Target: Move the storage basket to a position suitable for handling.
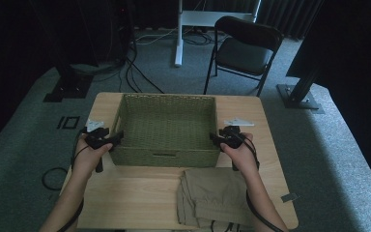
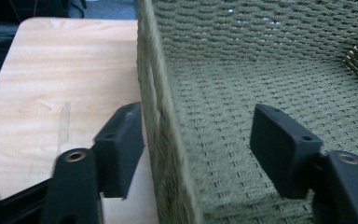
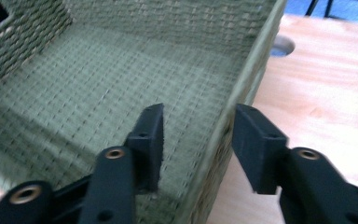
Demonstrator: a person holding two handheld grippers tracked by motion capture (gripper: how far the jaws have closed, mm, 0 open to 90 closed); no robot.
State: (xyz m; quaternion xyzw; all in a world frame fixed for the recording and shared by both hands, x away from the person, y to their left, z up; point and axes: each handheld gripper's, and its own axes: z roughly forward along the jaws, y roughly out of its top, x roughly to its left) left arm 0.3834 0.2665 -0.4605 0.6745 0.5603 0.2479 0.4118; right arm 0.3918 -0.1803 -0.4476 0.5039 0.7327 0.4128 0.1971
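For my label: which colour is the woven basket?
Olive green basket, best in the left gripper view.

No readable text, labels or numbers anywhere.

Basket (image 1: 166, 128) centred on table (image 1: 125, 193); folded cloth (image 1: 212, 198) before it, chair (image 1: 244, 48) behind the table.
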